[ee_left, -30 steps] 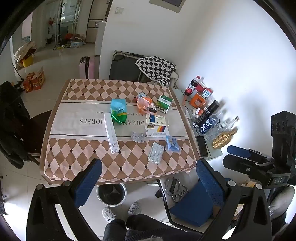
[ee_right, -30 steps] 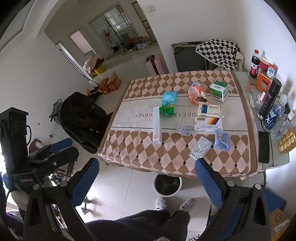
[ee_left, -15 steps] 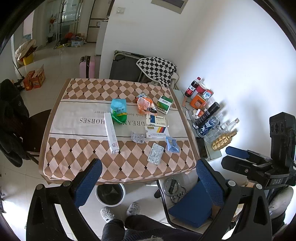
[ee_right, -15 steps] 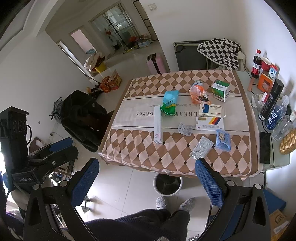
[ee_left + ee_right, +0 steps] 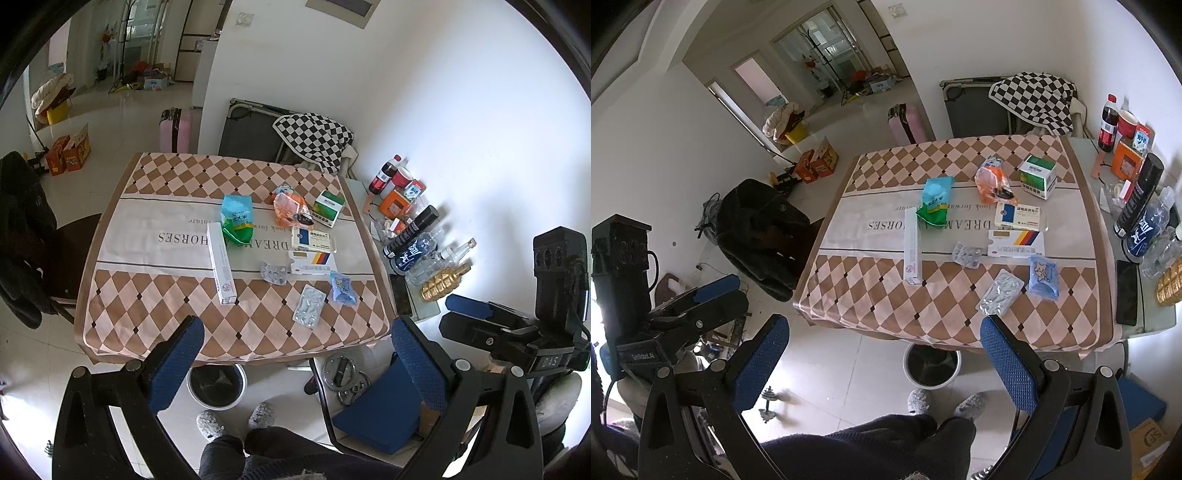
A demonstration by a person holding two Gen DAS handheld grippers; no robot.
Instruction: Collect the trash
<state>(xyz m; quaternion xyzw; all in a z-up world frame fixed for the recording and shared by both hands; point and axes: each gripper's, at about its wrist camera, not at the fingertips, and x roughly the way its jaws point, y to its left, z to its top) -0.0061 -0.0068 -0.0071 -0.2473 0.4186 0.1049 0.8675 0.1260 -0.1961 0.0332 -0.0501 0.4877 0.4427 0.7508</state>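
A table with a brown diamond cloth [image 5: 155,295] [image 5: 945,317] carries litter: a long white box [image 5: 221,267] [image 5: 911,247], a blue-green packet [image 5: 236,218] [image 5: 936,199], an orange bag [image 5: 290,208] [image 5: 991,181], medicine boxes [image 5: 314,239] [image 5: 1017,216], blister packs [image 5: 309,305] [image 5: 1001,291] and a small blue packet [image 5: 342,288] [image 5: 1043,277]. A bin [image 5: 217,382] [image 5: 932,363] stands on the floor under the near edge. My left gripper [image 5: 295,363] and right gripper [image 5: 884,362] are open and empty, held high before the table.
Bottles and cans [image 5: 417,236] [image 5: 1141,195] crowd a side table at the right. A chair with a black coat [image 5: 22,236] [image 5: 761,236] stands at the left. A blue stool [image 5: 380,410], metal weights [image 5: 341,374] and the person's feet [image 5: 236,421] are below.
Both grippers have shifted slightly; the table sits a little higher in both views. Nothing on the table has moved.
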